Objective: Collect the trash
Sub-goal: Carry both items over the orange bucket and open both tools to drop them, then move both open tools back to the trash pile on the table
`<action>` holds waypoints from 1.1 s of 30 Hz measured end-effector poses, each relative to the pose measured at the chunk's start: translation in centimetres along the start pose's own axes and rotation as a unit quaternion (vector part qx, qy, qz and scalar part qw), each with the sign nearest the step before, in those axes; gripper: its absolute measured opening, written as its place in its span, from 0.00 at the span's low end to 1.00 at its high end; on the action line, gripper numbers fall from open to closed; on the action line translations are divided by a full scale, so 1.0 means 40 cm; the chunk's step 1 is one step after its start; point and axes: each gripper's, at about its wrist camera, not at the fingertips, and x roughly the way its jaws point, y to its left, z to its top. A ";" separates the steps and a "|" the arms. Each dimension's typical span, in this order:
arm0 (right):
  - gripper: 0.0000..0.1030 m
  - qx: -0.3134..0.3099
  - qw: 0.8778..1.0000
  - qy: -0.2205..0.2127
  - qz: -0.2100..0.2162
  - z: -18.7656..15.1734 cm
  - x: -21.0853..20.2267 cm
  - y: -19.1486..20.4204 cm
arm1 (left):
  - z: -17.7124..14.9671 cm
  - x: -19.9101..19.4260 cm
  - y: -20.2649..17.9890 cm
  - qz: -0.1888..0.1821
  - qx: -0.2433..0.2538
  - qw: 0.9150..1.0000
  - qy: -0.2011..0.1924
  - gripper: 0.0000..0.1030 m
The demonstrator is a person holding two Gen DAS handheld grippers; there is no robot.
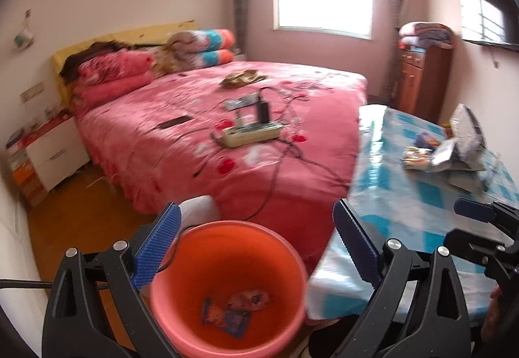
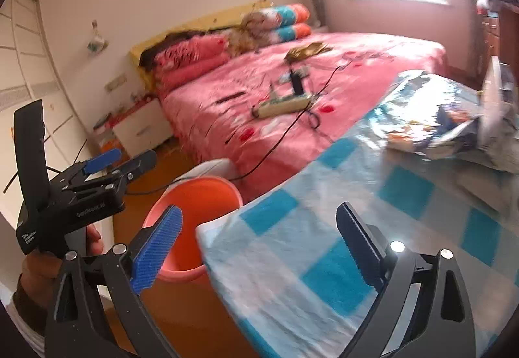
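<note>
An orange bucket (image 1: 227, 286) stands on the floor between the bed and the table, with a few snack wrappers (image 1: 233, 312) at its bottom. My left gripper (image 1: 256, 244) is open and empty, hovering above the bucket. It also shows in the right wrist view (image 2: 120, 163). My right gripper (image 2: 259, 244) is open and empty over the table's near corner, beside the bucket (image 2: 194, 221). It shows at the right edge of the left wrist view (image 1: 480, 221). More wrappers and bags (image 1: 444, 153) lie on the far side of the table (image 2: 438, 137).
The table has a blue-and-white checked cloth (image 1: 405, 205). A pink bed (image 1: 227, 118) holds a power strip (image 1: 249, 134), cables and small items. A white nightstand (image 1: 55, 153) stands left, a wooden cabinet (image 1: 421, 82) at the back right.
</note>
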 end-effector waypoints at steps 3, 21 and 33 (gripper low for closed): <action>0.93 -0.001 1.000 -0.027 -0.015 -0.017 -0.043 -0.027 | 0.008 -0.014 -0.048 -0.009 0.017 1.000 -0.003 0.92; 0.95 0.082 0.991 -0.094 -0.043 -0.074 -0.198 -0.231 | 0.042 -0.045 -0.268 -0.057 0.068 0.996 0.018 0.92; 0.95 0.142 0.983 -0.098 -0.059 -0.104 -0.250 -0.382 | 0.050 -0.039 -0.415 -0.087 0.127 0.987 0.036 0.92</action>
